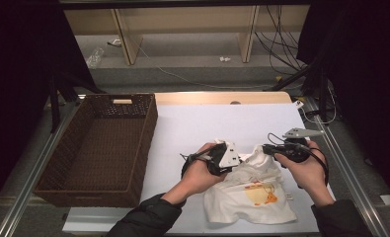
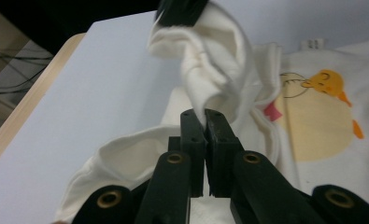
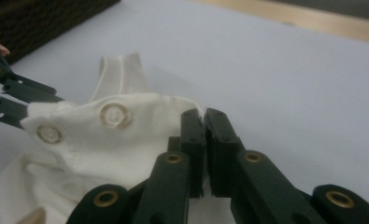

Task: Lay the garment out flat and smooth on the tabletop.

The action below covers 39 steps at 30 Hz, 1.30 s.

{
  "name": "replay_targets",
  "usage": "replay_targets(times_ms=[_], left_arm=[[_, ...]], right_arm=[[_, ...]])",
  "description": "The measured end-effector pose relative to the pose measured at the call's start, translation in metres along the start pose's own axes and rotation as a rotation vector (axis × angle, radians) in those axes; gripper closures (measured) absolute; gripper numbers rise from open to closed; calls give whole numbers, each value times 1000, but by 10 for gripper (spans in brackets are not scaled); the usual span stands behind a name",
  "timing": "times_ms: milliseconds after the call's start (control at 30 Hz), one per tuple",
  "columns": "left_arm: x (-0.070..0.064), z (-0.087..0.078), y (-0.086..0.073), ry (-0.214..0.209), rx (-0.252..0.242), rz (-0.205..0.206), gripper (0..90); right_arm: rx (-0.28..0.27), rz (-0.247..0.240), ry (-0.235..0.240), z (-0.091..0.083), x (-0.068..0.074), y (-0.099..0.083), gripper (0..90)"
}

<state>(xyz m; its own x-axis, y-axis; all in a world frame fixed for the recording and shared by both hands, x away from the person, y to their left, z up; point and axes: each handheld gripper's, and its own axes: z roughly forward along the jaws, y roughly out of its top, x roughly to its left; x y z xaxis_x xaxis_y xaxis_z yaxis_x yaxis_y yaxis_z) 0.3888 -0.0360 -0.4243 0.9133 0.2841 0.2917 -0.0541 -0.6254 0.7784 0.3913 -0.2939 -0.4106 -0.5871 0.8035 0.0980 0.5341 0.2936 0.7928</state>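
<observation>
Pinching the white garment (image 1: 249, 190): left gripper (image 2: 205, 114) and right gripper (image 3: 204, 114).

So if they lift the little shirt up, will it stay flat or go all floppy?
Probably floppy: the shirt already sags and folds between the left gripper and right gripper. It looks thin, so likely light. Pinched cloth should hold, not slip.

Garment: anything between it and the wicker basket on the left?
Nothing visible. The white garment is pinched by both the left gripper and the right gripper. Between it and the wicker basket lies only bare table cover; the basket's near wall must be cleared.
</observation>
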Motion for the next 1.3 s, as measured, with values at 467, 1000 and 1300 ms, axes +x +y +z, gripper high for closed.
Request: replay_targets(times_ms=[467,1000,1300], left_arm=[[-1,5,6,80,-15,-84,867],[-3,4,13,84,-23,-48,867],[-3,4,15,83,-25,-47,863]], right_arm=[[15,-58,15,-37,12,-31,786],[-18,-304,126,-19,38,7,427],[46,-345,166,-5,40,-1,769]])
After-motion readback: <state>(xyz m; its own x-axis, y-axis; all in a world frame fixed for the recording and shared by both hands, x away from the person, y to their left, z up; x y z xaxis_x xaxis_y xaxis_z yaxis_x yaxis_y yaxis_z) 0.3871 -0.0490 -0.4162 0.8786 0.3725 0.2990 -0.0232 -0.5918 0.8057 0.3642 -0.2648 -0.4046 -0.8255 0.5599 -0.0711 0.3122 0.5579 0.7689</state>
